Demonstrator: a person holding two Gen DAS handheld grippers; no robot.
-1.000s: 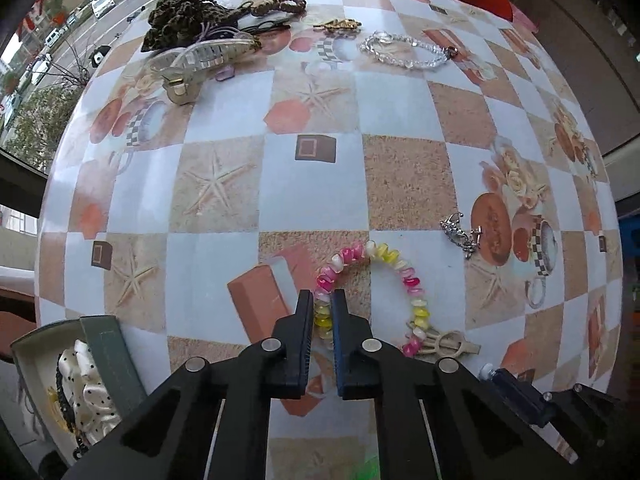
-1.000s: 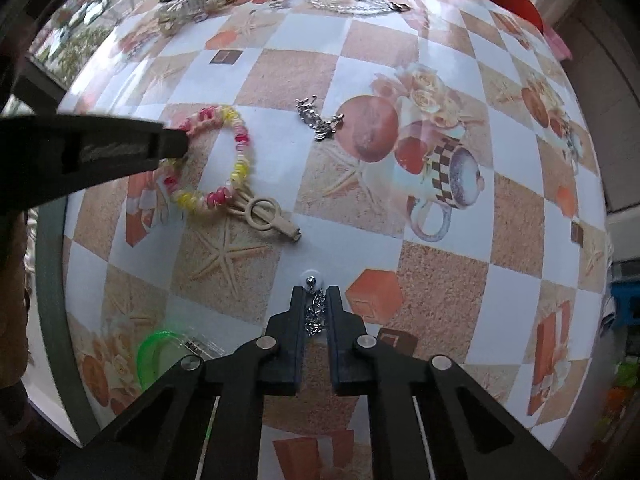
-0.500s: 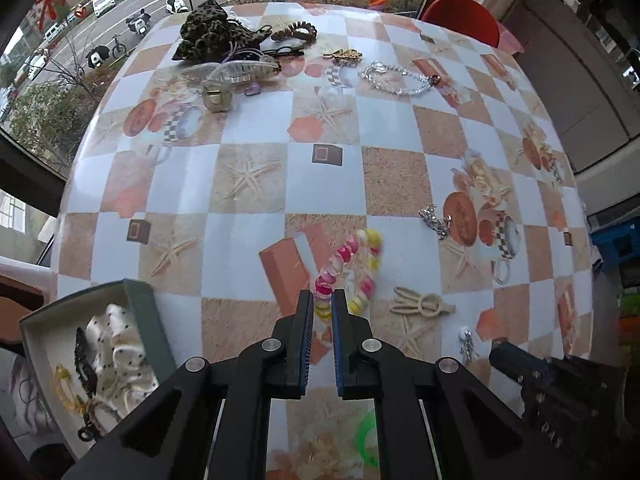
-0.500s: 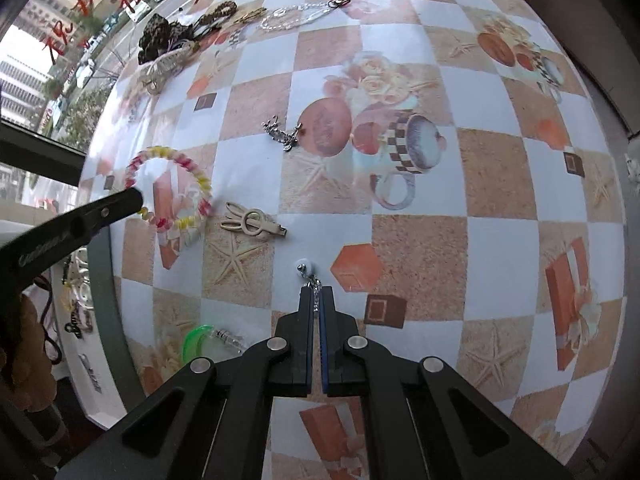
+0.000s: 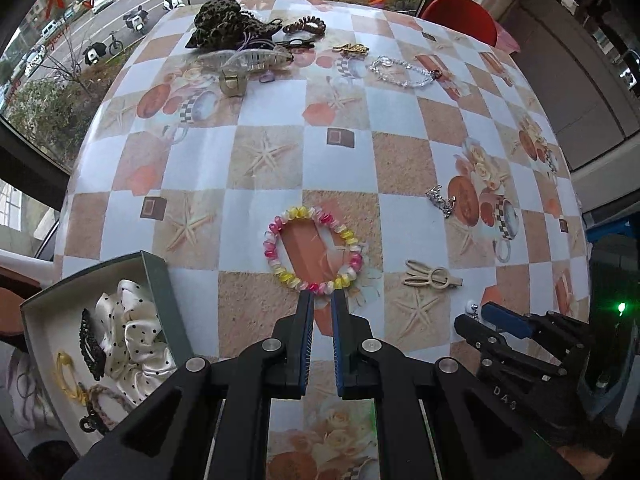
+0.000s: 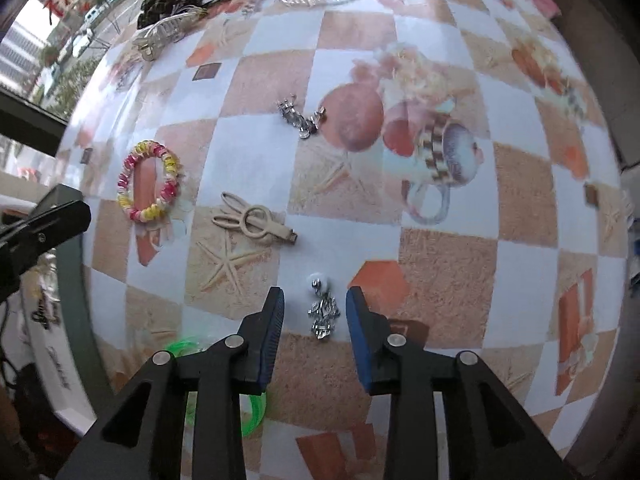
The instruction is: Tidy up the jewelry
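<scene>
A pink, yellow and white beaded bracelet [image 5: 314,250] lies flat on the checked tablecloth. My left gripper [image 5: 320,298] hovers just short of its near edge, shut and empty. In the right wrist view, that gripper [image 6: 86,216] stands apart from the bracelet [image 6: 148,180]. My right gripper [image 6: 314,304] points down at the table with its jaws opening. A small silver earring [image 6: 323,312] lies loose on the cloth between the pads, touching neither. The open grey box [image 5: 158,280] at the left holds a dotted white scrunchie [image 5: 132,332] and a black clip.
A beige rabbit-shaped clip [image 6: 256,224] lies between bracelet and earring. A silver charm [image 6: 302,118] sits further out, a green hair tie [image 6: 256,408] under my right fingers. A clear bead bracelet [image 5: 400,72], claw clips and scrunchies crowd the far edge. An orange chair [image 5: 460,16] stands beyond.
The right jaws have parted and let go of the silver earring, which now rests on the cloth. The left gripper drew back and rose, leaving the bracelet shifted towards the box.
</scene>
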